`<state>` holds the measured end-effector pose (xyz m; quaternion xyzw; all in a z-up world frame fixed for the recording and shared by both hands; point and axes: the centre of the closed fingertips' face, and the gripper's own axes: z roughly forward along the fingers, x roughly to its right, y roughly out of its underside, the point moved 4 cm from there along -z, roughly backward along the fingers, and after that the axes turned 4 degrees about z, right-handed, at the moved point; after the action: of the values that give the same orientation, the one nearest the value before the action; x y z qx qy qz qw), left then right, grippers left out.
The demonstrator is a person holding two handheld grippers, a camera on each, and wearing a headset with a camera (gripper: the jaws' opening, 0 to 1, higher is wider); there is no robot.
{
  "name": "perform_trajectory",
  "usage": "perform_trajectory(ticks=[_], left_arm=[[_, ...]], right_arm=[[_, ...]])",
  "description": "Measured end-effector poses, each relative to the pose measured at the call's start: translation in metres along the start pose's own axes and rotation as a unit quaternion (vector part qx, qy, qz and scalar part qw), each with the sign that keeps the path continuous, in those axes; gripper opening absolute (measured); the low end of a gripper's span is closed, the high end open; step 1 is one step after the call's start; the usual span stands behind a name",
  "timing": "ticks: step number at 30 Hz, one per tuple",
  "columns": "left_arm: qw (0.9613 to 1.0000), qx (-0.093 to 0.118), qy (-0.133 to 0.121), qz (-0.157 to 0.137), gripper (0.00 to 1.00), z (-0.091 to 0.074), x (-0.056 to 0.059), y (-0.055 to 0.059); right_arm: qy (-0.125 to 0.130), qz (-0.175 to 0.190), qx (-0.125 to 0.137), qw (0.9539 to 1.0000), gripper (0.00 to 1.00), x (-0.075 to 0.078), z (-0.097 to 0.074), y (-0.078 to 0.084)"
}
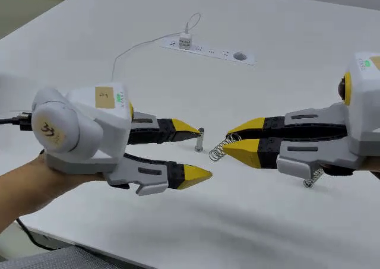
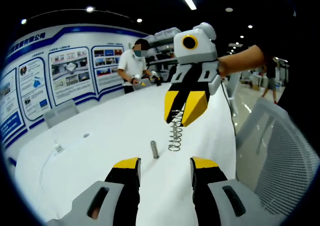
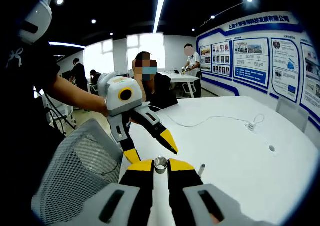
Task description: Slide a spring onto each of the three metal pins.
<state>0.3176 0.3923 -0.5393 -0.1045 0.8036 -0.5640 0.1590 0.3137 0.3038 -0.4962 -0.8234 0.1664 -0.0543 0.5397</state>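
A short metal pin (image 1: 200, 139) stands upright on the white table (image 1: 249, 221), between the two grippers. My left gripper (image 1: 196, 151) is open, its yellow tips either side of the pin and a little short of it (image 2: 155, 149). My right gripper (image 1: 228, 141) faces it from the right, shut on a coiled spring (image 1: 219, 150) that sticks out toward the pin. In the left gripper view the spring (image 2: 175, 133) hangs just right of the pin. In the right gripper view the spring's open end (image 3: 160, 163) sits between my jaws. A second spring (image 1: 313, 178) lies under the right gripper.
A white power strip (image 1: 208, 50) with a plugged charger and cable (image 1: 185, 41) lies at the far side of the table. A grey mesh chair (image 2: 280, 151) stands at the near table edge. Several people are at tables in the background.
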Motion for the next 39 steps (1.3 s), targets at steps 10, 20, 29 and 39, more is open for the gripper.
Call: perform_trajectory(ticks=[10, 20, 29, 39], left_arm=[[0.9968, 0.024, -0.052, -0.056, 0.53, -0.012, -0.010, 0.023], [0.9958, 0.013, -0.062, -0.066, 0.61, -0.026, -0.029, 0.034], [0.9948, -0.002, -0.071, -0.073, 0.65, -0.037, -0.040, 0.050], [0.9927, -0.026, -0.083, -0.084, 0.75, -0.045, -0.044, 0.061]], right_arm=[[0.033, -0.002, -0.040, 0.9987, 0.11, 0.023, 0.003, 0.009], [0.050, 0.002, -0.053, 0.9974, 0.11, 0.047, 0.013, 0.008], [0.068, 0.007, -0.060, 0.9958, 0.11, 0.069, 0.024, 0.008], [0.075, 0.004, -0.067, 0.9950, 0.11, 0.091, 0.051, 0.007]])
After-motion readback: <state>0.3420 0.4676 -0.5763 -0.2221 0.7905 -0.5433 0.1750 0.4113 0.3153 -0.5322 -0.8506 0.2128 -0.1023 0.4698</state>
